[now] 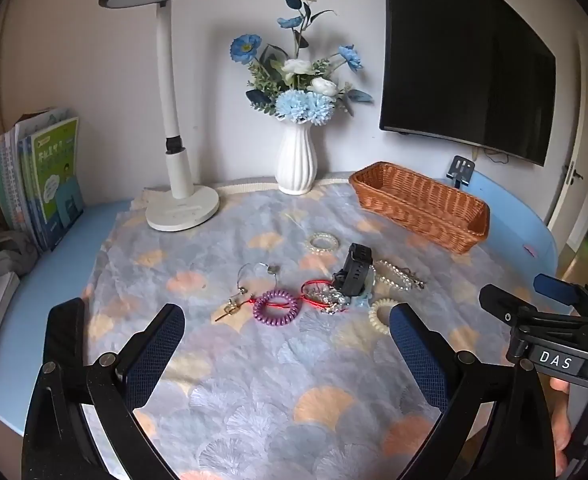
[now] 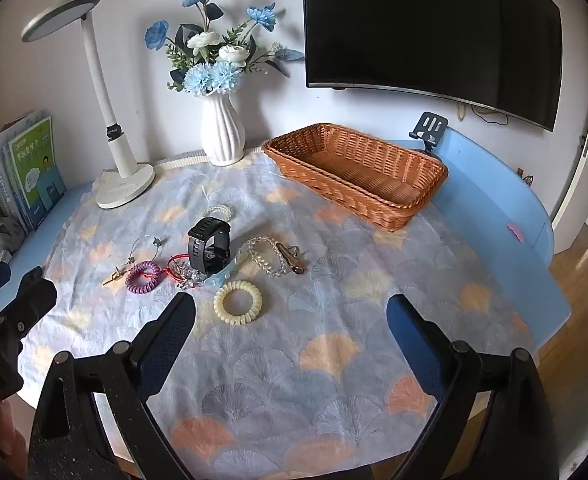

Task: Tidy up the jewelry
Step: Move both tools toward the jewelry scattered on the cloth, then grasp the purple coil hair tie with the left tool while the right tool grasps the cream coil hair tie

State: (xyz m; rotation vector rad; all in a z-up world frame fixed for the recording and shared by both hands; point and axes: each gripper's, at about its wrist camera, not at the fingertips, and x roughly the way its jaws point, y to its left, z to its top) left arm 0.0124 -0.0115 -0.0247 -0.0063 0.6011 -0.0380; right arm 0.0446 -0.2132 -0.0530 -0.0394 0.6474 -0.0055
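Jewelry lies in a loose cluster on the patterned cloth: a black watch (image 1: 354, 270) (image 2: 209, 249), a purple coil tie (image 1: 275, 306) (image 2: 143, 276), a cream coil tie (image 2: 237, 301) (image 1: 380, 314), a red cord bracelet (image 1: 318, 286), a clear bead bracelet (image 2: 267, 255), a pearl ring (image 1: 323, 242) and hoop earrings (image 1: 255, 274). An empty wicker basket (image 1: 422, 205) (image 2: 354, 172) stands behind at the right. My left gripper (image 1: 285, 344) is open and empty, in front of the purple tie. My right gripper (image 2: 289, 332) is open and empty, in front of the cream tie.
A white desk lamp (image 1: 173, 184), a white vase of blue flowers (image 1: 297, 160), books (image 1: 41, 184) at the left and a black phone stand (image 2: 430, 128) line the back of the blue table. A black TV (image 2: 430, 28) hangs on the wall.
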